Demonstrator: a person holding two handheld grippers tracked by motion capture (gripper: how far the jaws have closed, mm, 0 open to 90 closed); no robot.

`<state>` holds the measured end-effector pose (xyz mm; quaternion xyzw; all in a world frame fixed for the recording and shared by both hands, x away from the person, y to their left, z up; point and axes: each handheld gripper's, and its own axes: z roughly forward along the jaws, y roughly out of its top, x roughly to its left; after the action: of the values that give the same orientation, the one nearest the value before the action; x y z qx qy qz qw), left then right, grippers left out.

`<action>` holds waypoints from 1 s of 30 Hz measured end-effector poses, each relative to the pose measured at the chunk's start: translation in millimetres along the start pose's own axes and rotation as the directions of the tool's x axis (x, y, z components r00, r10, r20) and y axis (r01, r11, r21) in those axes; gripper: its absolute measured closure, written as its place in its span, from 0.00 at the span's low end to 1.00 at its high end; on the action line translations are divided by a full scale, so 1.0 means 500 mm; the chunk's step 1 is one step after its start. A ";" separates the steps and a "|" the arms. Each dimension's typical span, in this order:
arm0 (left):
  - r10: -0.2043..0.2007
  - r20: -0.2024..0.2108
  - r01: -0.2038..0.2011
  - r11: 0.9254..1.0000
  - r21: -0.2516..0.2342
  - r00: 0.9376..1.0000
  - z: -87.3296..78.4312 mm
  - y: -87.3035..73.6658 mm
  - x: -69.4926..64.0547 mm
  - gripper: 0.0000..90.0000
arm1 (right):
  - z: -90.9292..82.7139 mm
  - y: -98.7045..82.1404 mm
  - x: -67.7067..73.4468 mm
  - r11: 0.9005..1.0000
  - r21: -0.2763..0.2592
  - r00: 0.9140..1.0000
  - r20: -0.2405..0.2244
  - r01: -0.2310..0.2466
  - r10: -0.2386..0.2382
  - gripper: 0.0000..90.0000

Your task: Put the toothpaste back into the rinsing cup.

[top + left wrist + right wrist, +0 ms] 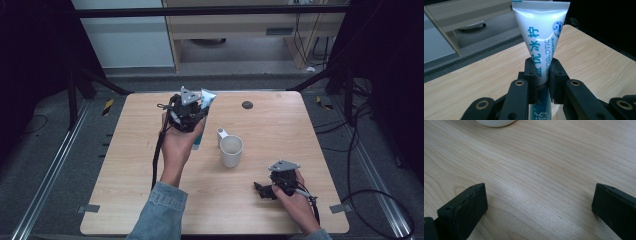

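- The tube [541,37] is a white squeeze tube with a glossy sheen, printed with teal characters running along its length, the word PROBIOTIC in small grey letters, and a round blue emblem near its wide end.
- Its flat crimped end, edged with a thin teal band, points up; the body narrows downward and turns teal-blue below the grip.
- The left tool [541,75] is clamped on the tube about midway along its length, both black pads pressing its sides.
- In the high view the tube [205,107] is held above the desk at the far left of centre, tilted, its wide end uppermost and its lower end showing beside the left hand [176,147].
- A cream mug [231,150] stands upright on the desk just right of the tube's lower end, handle pointing away from the person.
- The right tool [539,202] has its jaws wide apart with nothing between them, low over bare wood near the front right of the desk.
- The desk [280,125] is light wood with fine grain and rounded corners; a small dark round disc [247,105] sits near its far edge.
- Around it lies grey carpet, with black frame bars, metal floor rails and loose cables; a pale wooden cabinet stands behind.
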<state>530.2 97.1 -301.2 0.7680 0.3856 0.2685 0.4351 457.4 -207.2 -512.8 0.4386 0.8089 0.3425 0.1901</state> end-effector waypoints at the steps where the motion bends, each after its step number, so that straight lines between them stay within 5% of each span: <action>1: 0.000 0.000 0.000 1.000 0.000 1.000 0.000 0.000 0.000 0.87 | 0.000 0.000 0.000 1.000 0.000 1.000 0.000 0.000 0.000 0.00; 10: 0.032 0.011 -0.032 0.999 -0.026 0.999 0.006 0.033 -0.018 0.87 | 0.006 0.004 -0.021 1.000 -0.001 1.000 0.018 0.004 -0.004 0.00; 30: 0.034 0.057 -0.028 0.994 -0.110 0.998 0.016 0.076 -0.069 0.87 | 0.005 0.004 -0.020 1.000 0.000 1.000 0.015 0.000 0.000 0.00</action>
<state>530.7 52.7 -274.5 0.7566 0.3454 0.2734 0.4832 465.5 -213.9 -513.2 0.4409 0.8076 0.3391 0.1960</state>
